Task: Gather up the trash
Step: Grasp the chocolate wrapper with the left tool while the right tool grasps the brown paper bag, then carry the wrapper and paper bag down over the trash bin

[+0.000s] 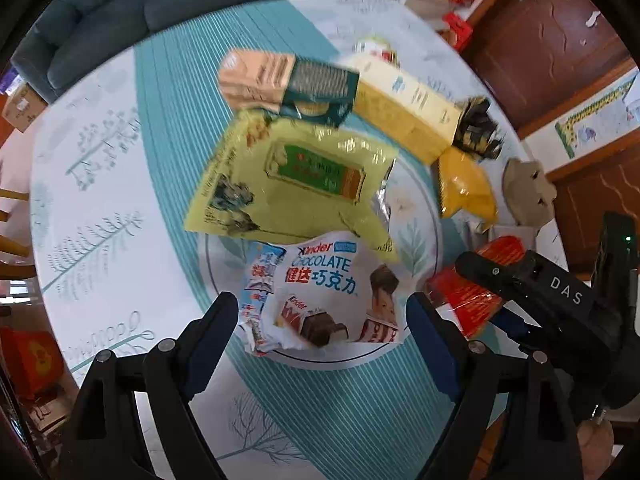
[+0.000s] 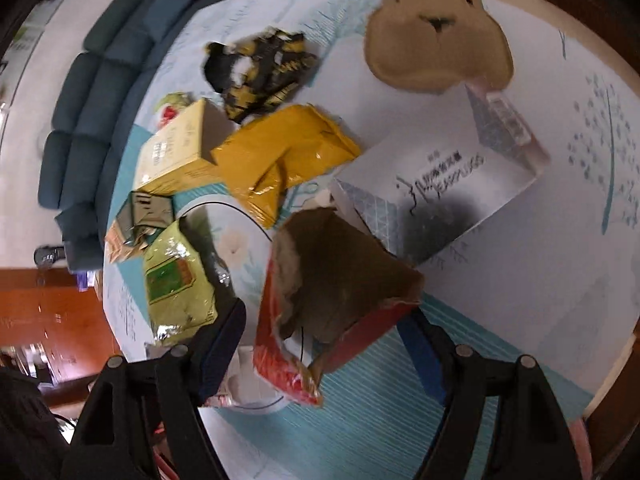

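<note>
My left gripper (image 1: 322, 314) is open, its jaws on either side of a white Kinder chocolate wrapper (image 1: 320, 296) lying on the white plate (image 1: 320, 360). A light green snack bag (image 1: 292, 176) lies just beyond it. My right gripper (image 2: 326, 332) is open, with a torn red carton (image 2: 336, 292) standing between its jaws; I cannot tell if the fingers touch it. The same carton (image 1: 476, 280) and right gripper (image 1: 520, 284) show at the right of the left wrist view. A yellow bag (image 2: 288, 156), a yellow box (image 2: 176, 152) and a black-yellow wrapper (image 2: 260, 68) lie further out.
A round table with a teal and white cloth (image 1: 100, 200) holds everything. A white box (image 2: 436, 184) and a brown animal-shaped cushion (image 2: 436, 36) lie to the right. A peach and green carton (image 1: 288, 84) lies at the far side. A dark sofa (image 1: 120, 4) stands behind the table.
</note>
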`<state>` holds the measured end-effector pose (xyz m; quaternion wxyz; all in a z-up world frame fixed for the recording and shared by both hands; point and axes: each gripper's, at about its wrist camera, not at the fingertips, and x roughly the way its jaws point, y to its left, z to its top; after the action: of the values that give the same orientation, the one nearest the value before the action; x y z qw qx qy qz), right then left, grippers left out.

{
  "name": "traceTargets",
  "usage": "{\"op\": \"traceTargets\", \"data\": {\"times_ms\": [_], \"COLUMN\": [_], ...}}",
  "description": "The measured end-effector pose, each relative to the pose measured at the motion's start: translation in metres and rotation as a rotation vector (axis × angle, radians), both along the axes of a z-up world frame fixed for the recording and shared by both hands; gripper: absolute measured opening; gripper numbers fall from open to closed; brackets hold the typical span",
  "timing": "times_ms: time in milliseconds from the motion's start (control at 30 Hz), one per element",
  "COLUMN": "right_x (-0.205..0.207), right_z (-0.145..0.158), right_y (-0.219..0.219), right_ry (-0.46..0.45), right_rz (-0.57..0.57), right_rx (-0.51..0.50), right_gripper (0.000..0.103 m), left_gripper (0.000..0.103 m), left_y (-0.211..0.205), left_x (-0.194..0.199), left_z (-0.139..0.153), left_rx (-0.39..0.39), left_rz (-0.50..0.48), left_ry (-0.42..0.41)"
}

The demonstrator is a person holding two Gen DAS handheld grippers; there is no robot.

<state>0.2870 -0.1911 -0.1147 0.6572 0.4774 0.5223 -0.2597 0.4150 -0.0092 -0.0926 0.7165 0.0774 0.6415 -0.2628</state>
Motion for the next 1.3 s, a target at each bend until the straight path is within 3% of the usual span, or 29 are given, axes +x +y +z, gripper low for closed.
{"op": "traceTargets", "data": {"times_ms": [33,67,100,200,300,767,1033,1300], "right_x": [-0.001,-0.003,-0.002,-0.004,-0.012,-0.067,-0.084,-0.102], "right_z": [-0.002,-0.002,0.0,0.001,0.004,0.046,0.085,0.102], "right_y": [0.001,0.002,0.004,0.008,0.013,0.043,0.044,0.031], "right_ry": [0.009,0.018,0.013,0.005,-0.005,-0.042,-0.085,-0.15], "right_rz": [-0.008,-0.01,0.009,0.057,0.103,0.388,0.533,0.631], "right_rx": [0.005,-0.007,-0.02,-0.023,-0.013,-0.085,-0.206,-0.233], "right_gripper": [0.064,0.06,0.056,0.051,0.048,0.041,0.041,0.041], "left_gripper": [0.072,0.062,0.061,0.04,0.031,0.029,0.03,0.03], "left_y": [-0.001,-0.003,-0.003,-0.001,0.005,0.034,0.021,0.0], "left_x": [0.001,0.0,-0.001,-0.002,-0.005,-0.062,-0.11,-0.161], "left_z": [-0.005,-0.009,-0.011,-0.009,-0.006,0.042,0.073,0.093], "left_rx": [0.005,0.012,0.007,-0.025,-0.064,-0.097,-0.115,-0.091], "left_rz": [-0.006,-0.012,-0.014,-0.018,0.006,-0.024,-0.058,-0.018], "left_ry": [0.012,0.022,0.015,0.008,0.037,-0.043,-0.123,-0.204]}}
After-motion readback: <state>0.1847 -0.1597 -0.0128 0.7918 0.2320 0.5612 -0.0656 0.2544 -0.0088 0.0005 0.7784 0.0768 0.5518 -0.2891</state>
